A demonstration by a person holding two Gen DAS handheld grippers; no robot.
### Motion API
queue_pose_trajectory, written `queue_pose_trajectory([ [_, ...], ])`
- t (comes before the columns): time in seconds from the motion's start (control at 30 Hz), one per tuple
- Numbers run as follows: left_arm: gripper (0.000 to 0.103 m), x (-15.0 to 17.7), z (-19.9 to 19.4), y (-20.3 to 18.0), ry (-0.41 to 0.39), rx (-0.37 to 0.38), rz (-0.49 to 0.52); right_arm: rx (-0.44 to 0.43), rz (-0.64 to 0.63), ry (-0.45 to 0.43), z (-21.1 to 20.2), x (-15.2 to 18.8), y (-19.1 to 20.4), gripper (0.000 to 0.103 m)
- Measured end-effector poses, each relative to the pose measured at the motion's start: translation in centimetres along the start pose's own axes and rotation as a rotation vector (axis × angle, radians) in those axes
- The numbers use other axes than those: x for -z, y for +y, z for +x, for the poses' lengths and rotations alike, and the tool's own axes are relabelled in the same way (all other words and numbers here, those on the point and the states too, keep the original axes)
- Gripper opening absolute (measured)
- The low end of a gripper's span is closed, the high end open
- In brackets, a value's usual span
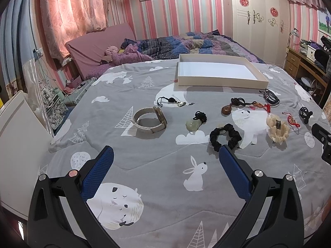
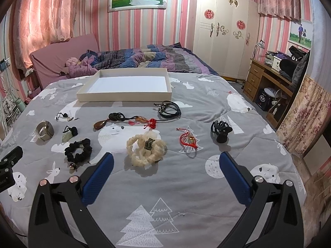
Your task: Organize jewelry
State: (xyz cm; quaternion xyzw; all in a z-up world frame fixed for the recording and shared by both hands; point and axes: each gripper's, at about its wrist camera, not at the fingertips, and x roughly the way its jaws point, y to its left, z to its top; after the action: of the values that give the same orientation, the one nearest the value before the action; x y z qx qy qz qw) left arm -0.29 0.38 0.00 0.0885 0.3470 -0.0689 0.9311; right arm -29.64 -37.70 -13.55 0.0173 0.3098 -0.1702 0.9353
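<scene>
Several pieces of jewelry lie spread on a grey bedspread in front of an empty white tray (image 1: 219,82) (image 2: 124,98). Among them are a beige watch (image 1: 150,119) (image 2: 44,133), a green jade pendant (image 1: 193,122) (image 2: 67,137), a black scrunchie (image 1: 225,137) (image 2: 78,150), a cream beaded bracelet (image 1: 278,131) (image 2: 145,149), a brown pendant on black cord (image 1: 226,109) (image 2: 99,124), a red cord charm (image 2: 188,140) and a black hair claw (image 2: 220,131). My left gripper (image 1: 166,155) is open, hovering just short of the scrunchie. My right gripper (image 2: 166,160) is open, just short of the cream bracelet.
Black leather cord bracelets (image 2: 169,108) lie near the tray. A small cord charm (image 1: 170,101) sits left of them. Behind the tray is a rumpled quilt (image 2: 144,59). A wooden desk (image 2: 266,76) stands to the right, a wardrobe (image 2: 223,31) behind it.
</scene>
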Motion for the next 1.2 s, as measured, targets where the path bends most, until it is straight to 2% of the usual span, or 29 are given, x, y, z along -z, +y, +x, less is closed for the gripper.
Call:
queue_pose_trajectory([
  [0.5, 0.100, 0.1, 0.1, 0.5, 0.013, 0.004, -0.007, -0.009, -0.026, -0.003, -0.3, 0.1, 0.5, 0.102],
  [0.77, 0.100, -0.1, -0.6, 1.0, -0.008, 0.008, 0.010, 0.025, -0.064, -0.007, -0.6, -0.1, 0.2, 0.102],
  [1.03, 0.100, -1.1, 0.0, 3.1, 0.030, 0.019, 0.007, 0.002, -0.073, 0.018, -0.5, -0.5, -1.1, 0.102],
  [1.2, 0.100, -1.9, -0.5, 3.5, 0.024, -0.024, 0.028, -0.020, -0.072, 0.040, -0.2, -0.7, -2.1, 0.102],
])
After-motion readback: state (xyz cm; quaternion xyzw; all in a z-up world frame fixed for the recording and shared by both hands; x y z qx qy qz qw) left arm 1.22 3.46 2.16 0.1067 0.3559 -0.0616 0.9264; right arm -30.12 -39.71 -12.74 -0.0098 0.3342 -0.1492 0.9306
